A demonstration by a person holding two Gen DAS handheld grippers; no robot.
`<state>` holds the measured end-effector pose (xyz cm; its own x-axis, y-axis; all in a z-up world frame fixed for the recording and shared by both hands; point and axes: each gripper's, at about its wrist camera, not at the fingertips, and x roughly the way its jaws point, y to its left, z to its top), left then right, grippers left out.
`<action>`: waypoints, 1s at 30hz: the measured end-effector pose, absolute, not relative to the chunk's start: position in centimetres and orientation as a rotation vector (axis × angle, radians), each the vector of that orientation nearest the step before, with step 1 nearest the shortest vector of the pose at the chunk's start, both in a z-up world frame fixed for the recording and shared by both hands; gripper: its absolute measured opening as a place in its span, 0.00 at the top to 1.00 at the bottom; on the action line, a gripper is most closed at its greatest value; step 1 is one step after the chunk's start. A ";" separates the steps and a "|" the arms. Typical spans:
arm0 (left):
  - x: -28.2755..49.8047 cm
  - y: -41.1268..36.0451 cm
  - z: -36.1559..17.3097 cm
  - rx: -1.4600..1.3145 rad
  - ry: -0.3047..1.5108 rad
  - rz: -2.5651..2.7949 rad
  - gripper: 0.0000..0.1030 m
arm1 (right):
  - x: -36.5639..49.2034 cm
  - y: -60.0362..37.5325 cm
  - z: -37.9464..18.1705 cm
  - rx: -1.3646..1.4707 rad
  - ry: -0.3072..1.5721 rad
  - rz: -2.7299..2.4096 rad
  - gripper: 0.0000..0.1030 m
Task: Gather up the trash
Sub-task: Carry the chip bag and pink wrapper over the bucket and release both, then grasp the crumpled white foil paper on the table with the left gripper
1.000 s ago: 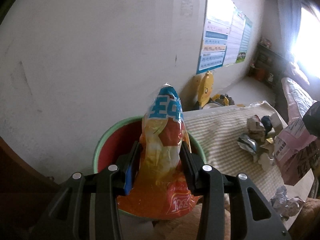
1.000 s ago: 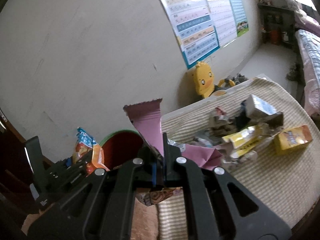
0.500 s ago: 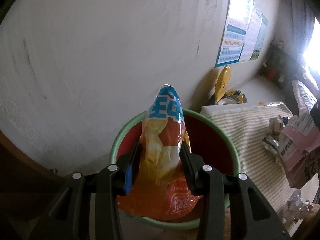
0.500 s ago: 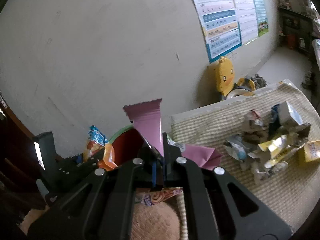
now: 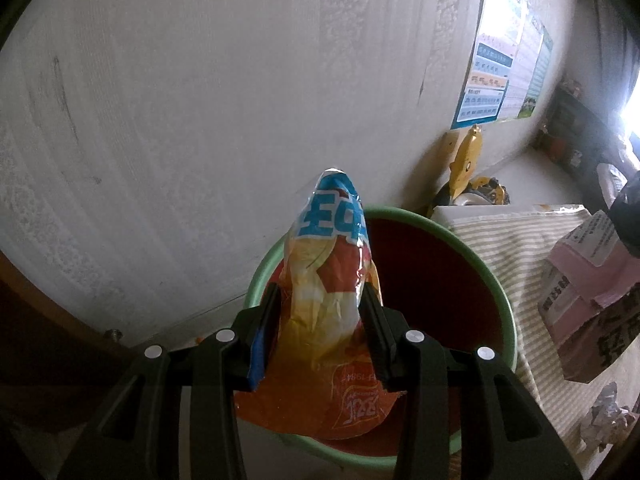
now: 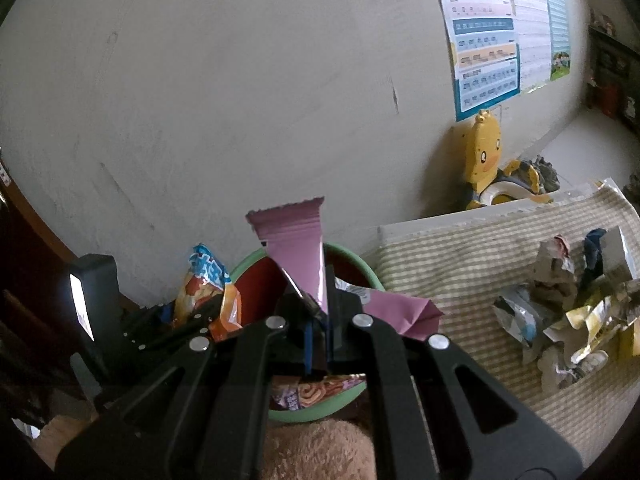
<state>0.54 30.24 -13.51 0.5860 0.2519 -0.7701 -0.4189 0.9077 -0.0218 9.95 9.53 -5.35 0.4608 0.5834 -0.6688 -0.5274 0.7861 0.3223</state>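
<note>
Wall (image 5: pixel 200 100) and striped cloth (image 6: pixel 460 264): the backdrop, with the cloth serving as the surface on which the litter lies. Bin (image 5: pixel 460 248), green-rimmed with a red inside, stands against the wall just beside the cloth's edge, so that wrappers need only a short carry.

Left gripper (image 5: pixel 318 312): jaws partly closed, pinching the chip bag (image 5: pixel 328 280) at its waist. The bag is puffy, so the fingers stay apart on its bulk; it points upward and forward, hanging over the bin's near left rim, apparently placed for release into the opening.

Right gripper (image 6: pixel 318 308): jaws pressed together on the pink wrapper (image 6: pixel 298 256), a flat film needing a full close. One end stands up above the fingers, the other folds out to the right; in the right wrist view it lies in line with the bin's mouth. In the left wrist view the same wrapper (image 5: pixel 580 300) shows at the right edge, over the cloth.

Litter pile (image 6: pixel 568 312): crumpled packets not yet collected, well apart from the bin on the cloth's right part.

Change from one second before: in the left view the bin, then half hidden behind the chip bag, now fills the lower frame, with the cloth pushed to the right edge. In the right view the pile has slid rightward and the bin's near rim now shows below the fingers. Both grips are unchanged.
</note>
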 end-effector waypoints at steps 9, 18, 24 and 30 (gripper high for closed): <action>0.4 30.8 -13.6 -0.241 0.846 0.428 0.49 | 10.5 9.6 -6.0 0.091 0.866 0.706 0.64; -0.3 30.0 -13.1 -0.221 0.847 0.442 0.39 | 10.0 8.0 -5.8 0.121 0.858 0.698 0.58; -0.9 28.6 -11.9 -0.216 0.839 0.436 0.39 | 8.7 4.5 -5.4 0.119 0.851 0.669 0.58; -1.3 24.4 -10.2 -0.193 0.837 0.352 0.39 | 7.1 -1.9 -6.3 0.064 0.918 0.604 0.58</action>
<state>-1.30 24.45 -10.22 0.6168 0.2280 -0.7534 -0.3785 0.9251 -0.0299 7.06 -1.90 -6.34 0.4549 0.5160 -0.7258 -0.4629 0.8333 0.3022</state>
